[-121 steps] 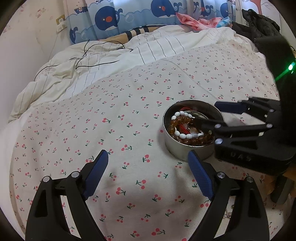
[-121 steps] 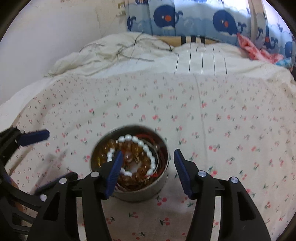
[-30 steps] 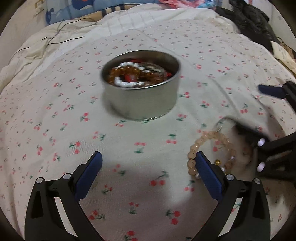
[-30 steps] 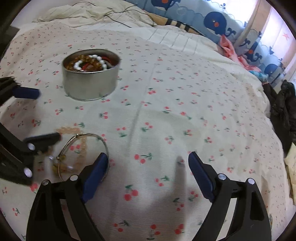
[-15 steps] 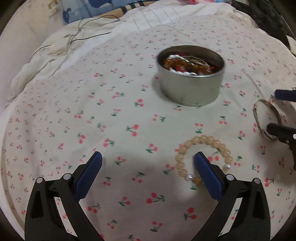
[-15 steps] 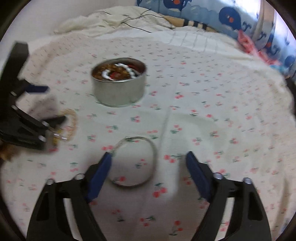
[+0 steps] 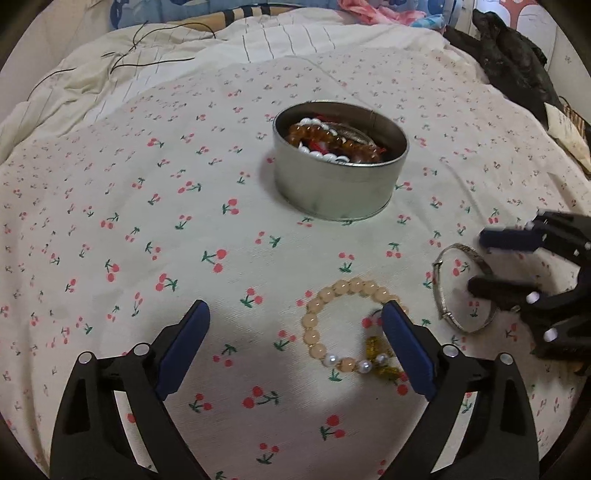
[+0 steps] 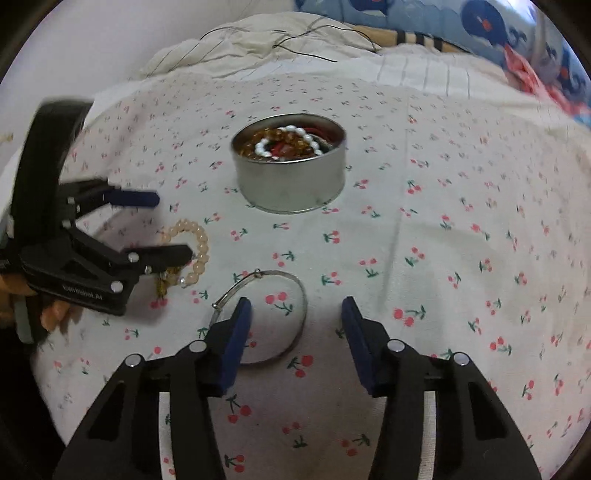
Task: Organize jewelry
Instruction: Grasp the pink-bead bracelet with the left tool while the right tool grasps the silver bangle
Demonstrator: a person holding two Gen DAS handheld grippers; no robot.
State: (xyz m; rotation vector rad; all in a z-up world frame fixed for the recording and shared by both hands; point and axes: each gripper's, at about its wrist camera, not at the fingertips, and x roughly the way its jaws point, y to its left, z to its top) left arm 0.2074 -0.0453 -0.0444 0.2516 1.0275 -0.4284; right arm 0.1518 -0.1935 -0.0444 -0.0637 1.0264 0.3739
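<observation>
A round metal tin (image 7: 340,192) (image 8: 291,184) holding amber, white and red beaded pieces stands on the cherry-print bedspread. In front of it lie a peach bead bracelet (image 7: 314,317) (image 8: 199,243) and a thin silver bangle (image 7: 441,291) (image 8: 295,280). My left gripper (image 7: 295,343) (image 8: 173,226) hovers over the bracelet, jaws wide and closing slightly, with the beads between them near the right pad and not pressed. My right gripper (image 8: 295,332) (image 7: 476,262) is over the bangle, jaws closing. Its left finger lies over the ring and the ring's right rim is between the pads, untouched.
A cream duvet with a black cable (image 7: 147,48) is bunched at the bed's far side, with whale-print pillows (image 8: 480,22) behind it. Dark clothing (image 7: 509,59) is piled at the far right. A person's hand (image 8: 51,314) grips the left gripper's handle.
The right gripper's jaws have narrowed a lot and it has swung over the silver bangle. In the left wrist view the tin and the bracelet have shifted a little.
</observation>
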